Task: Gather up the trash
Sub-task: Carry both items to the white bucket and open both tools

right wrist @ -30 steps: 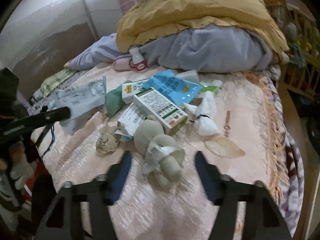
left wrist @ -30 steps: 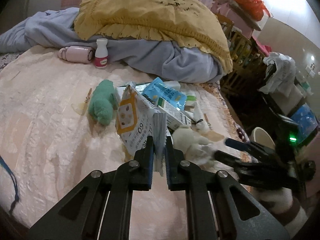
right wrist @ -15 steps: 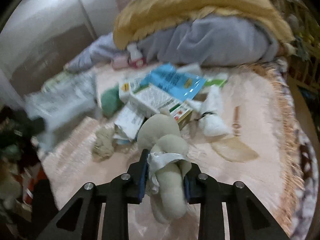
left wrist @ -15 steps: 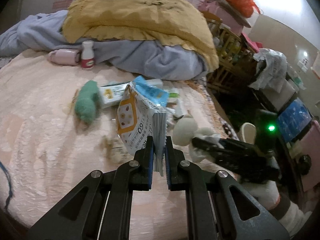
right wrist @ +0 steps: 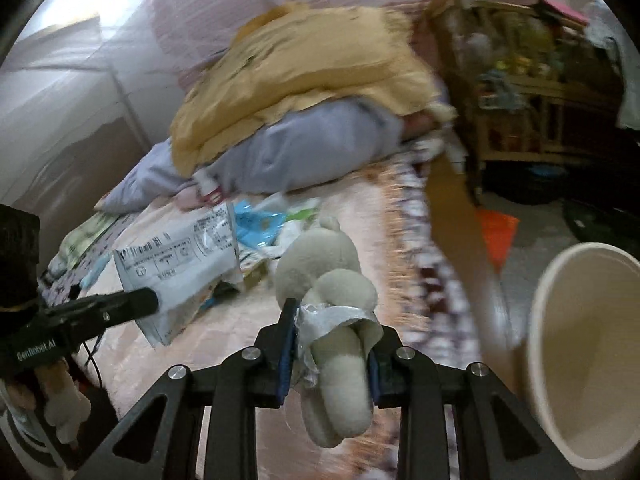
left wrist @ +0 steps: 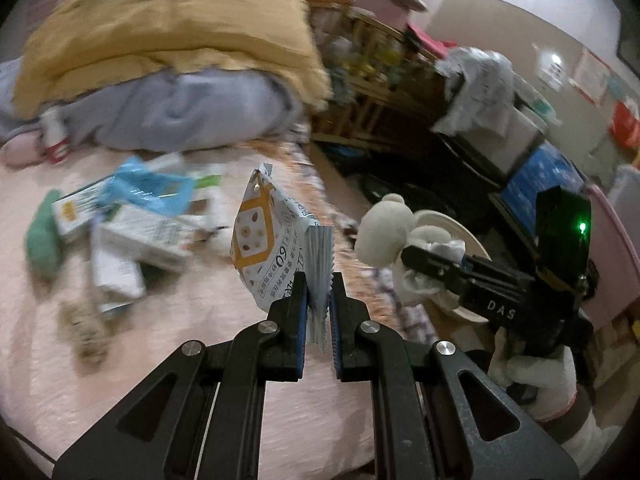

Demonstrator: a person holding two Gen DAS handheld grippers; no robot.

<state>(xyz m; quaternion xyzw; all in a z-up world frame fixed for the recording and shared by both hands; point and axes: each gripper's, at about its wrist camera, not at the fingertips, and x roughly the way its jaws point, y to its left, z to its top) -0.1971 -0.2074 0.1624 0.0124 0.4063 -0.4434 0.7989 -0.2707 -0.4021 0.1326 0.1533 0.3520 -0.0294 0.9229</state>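
My left gripper (left wrist: pixel 319 294) is shut on a white and orange snack bag (left wrist: pixel 272 240), held up above the bed; the bag also shows in the right wrist view (right wrist: pixel 180 268). My right gripper (right wrist: pixel 330 340) is shut on a beige plush toy with crumpled wrapping (right wrist: pixel 332 300), lifted off the bed near its right edge; the toy also shows in the left wrist view (left wrist: pixel 386 228). A cream trash bin (right wrist: pixel 580 360) stands on the floor to the right of the bed. More trash lies on the bed: a blue packet (left wrist: pixel 148 190), cartons (left wrist: pixel 136 236) and a green plush (left wrist: pixel 42 240).
A yellow quilt (left wrist: pixel 160 28) on a grey blanket (left wrist: pixel 180 116) lies at the bed's far side, with a small bottle (left wrist: pixel 54 136) beside it. Wooden shelves (left wrist: pixel 372 92) and cluttered boxes stand right of the bed. A pink container (left wrist: pixel 612 248) is at far right.
My right gripper closed on the beige plush and lifted it right, toward the bin. My left gripper, still holding the snack bag, swung right too.
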